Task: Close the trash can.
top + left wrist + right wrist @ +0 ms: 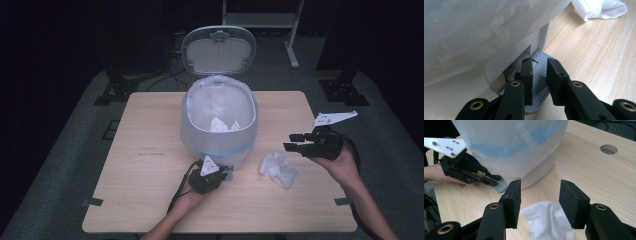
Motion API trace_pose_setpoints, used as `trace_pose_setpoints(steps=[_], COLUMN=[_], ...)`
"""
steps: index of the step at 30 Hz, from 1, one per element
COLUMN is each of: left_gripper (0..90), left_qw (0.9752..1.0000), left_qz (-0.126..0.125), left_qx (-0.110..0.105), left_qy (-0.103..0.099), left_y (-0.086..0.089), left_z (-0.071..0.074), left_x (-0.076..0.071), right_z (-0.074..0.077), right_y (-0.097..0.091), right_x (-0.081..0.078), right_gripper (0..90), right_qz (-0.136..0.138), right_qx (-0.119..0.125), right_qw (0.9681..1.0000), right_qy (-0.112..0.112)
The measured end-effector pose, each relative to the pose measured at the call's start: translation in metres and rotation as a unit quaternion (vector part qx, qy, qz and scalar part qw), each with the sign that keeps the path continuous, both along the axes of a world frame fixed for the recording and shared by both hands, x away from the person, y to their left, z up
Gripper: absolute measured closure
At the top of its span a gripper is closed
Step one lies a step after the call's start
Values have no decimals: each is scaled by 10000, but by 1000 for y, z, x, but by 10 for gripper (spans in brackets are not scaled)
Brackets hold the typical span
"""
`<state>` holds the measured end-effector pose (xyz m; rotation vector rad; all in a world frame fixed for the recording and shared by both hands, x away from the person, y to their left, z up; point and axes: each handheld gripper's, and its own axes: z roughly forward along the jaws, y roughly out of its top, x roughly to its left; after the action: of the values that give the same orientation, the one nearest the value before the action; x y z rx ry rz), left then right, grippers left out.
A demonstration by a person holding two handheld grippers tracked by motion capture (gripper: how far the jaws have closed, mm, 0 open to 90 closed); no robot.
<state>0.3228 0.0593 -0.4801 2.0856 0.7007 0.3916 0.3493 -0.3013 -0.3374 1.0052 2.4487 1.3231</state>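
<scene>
A trash bin with a white bag inside stands in the middle of the wooden table. Its lid is up. Two or so crumpled paper balls already lie at the bottom of the bin, so part of the tidying looks done.

The left gripper is down low at the front of the bin. Its jaws are pulled close together and they press down on the grey pedal — that looks like what holds the lid up. They do not grab anything.

One more crumpled paper towel lies on the table, just to the right of the bin. The right gripper hangs in the air above and a bit right of it. Its jaws stand apart, and in the right gripper view the paper towel sits low between them, but the pads do not touch it yet.

So what is left, I think, is this: go down, pinch the paper towel, lift it over the rim and drop it in with the others. After that the pedal can be let go so the lid shuts.
</scene>
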Motion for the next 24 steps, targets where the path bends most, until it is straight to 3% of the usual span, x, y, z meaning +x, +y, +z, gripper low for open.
trace_pose_setpoints(steps=[24], left_gripper=[755], left_qw=[10000], left_qz=[5], left_qx=[6], left_qy=[-9], left_y=[0], left_z=[0], left_x=[0], right_z=[-30], right_y=[1], right_x=[-1], right_gripper=[499], right_qz=[31], right_qx=[-127], right_qw=[9999], right_qy=[113])
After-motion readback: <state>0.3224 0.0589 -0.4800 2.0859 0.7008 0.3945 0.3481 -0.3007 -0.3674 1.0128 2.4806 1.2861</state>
